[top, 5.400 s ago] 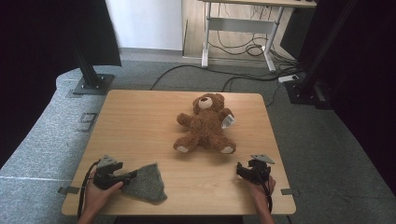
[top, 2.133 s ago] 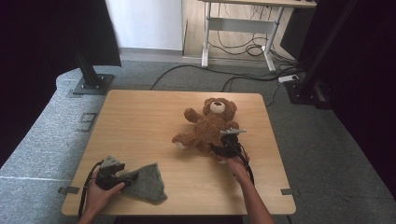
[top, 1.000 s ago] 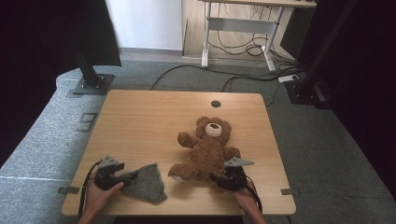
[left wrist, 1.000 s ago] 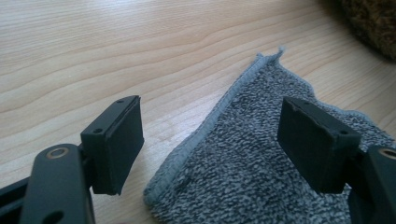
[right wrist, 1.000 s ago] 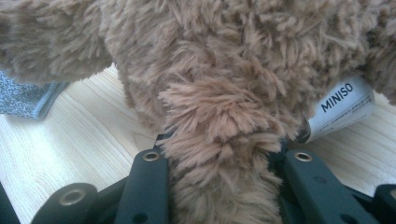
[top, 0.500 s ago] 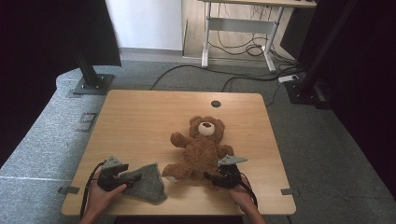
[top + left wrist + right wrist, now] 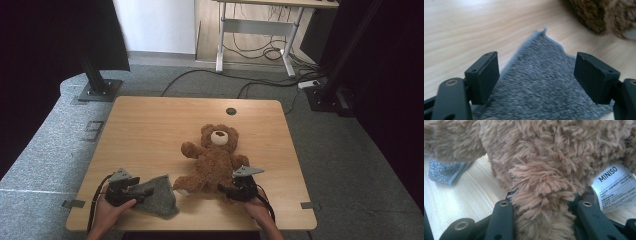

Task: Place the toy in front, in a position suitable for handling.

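Note:
A brown teddy bear (image 7: 215, 160) lies on its back on the wooden table (image 7: 150, 130), head toward the far side. My right gripper (image 7: 227, 190) is shut on one of its legs; in the right gripper view the furry leg (image 7: 544, 195) fills the gap between the jaws of the right gripper (image 7: 544, 220), with a white label (image 7: 616, 185) beside it. A grey cloth (image 7: 157, 197) lies flat at the front left. My left gripper (image 7: 142, 192) stands open over it. Its jaws have just been opening, and the cloth (image 7: 541, 87) lies loose between the wide-set pads of the left gripper (image 7: 539, 75).
Both hands sit close to the table's front edge. A round cable hole (image 7: 230, 111) is near the far edge. The bear's foot (image 7: 604, 15) lies just beyond the cloth's corner. Stand bases (image 7: 97, 90) and a desk frame (image 7: 255, 45) stand on the floor behind.
Since the earliest frames my right gripper has taken hold of the bear's leg and dragged the bear toward the front edge, close to the cloth. My left hand stayed on the cloth.

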The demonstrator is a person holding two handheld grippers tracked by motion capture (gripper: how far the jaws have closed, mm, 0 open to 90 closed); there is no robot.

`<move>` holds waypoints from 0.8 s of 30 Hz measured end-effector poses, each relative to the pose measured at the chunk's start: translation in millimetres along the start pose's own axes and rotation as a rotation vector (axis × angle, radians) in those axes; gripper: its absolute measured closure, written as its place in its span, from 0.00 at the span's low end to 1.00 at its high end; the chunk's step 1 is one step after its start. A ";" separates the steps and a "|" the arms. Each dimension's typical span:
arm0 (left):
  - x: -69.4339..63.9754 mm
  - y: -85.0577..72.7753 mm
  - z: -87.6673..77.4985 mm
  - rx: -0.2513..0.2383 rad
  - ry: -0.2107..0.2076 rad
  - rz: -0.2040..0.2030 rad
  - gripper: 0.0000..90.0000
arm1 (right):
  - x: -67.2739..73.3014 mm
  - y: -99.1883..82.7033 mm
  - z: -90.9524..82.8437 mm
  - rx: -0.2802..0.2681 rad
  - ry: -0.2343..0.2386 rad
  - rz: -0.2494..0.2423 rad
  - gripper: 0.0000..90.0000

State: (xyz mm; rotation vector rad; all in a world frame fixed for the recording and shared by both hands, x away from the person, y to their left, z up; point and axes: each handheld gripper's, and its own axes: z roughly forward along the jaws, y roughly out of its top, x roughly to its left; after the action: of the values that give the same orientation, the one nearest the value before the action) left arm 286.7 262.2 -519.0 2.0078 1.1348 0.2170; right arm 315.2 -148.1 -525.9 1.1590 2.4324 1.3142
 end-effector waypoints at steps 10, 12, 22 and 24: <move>-6.0 -4.7 16.1 0.091 0.016 0.033 0.16 | -1.1 -0.7 0.2 -0.003 0.005 0.004 0.71; -7.3 -5.0 17.8 0.097 0.026 0.042 0.16 | -0.8 -0.7 0.2 -0.002 0.003 0.003 0.71; -4.3 -4.7 18.7 0.096 0.042 0.035 0.16 | 1.4 -0.2 2.0 0.004 0.000 -0.017 0.71; -3.1 -4.6 18.1 0.091 0.051 0.030 0.16 | 1.2 -0.2 1.9 0.004 0.000 -0.018 0.71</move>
State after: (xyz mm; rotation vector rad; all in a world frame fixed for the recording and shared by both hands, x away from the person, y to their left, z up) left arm 291.0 250.9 -533.6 2.1117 1.1652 0.2368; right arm 315.1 -146.1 -526.9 1.1347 2.4410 1.3054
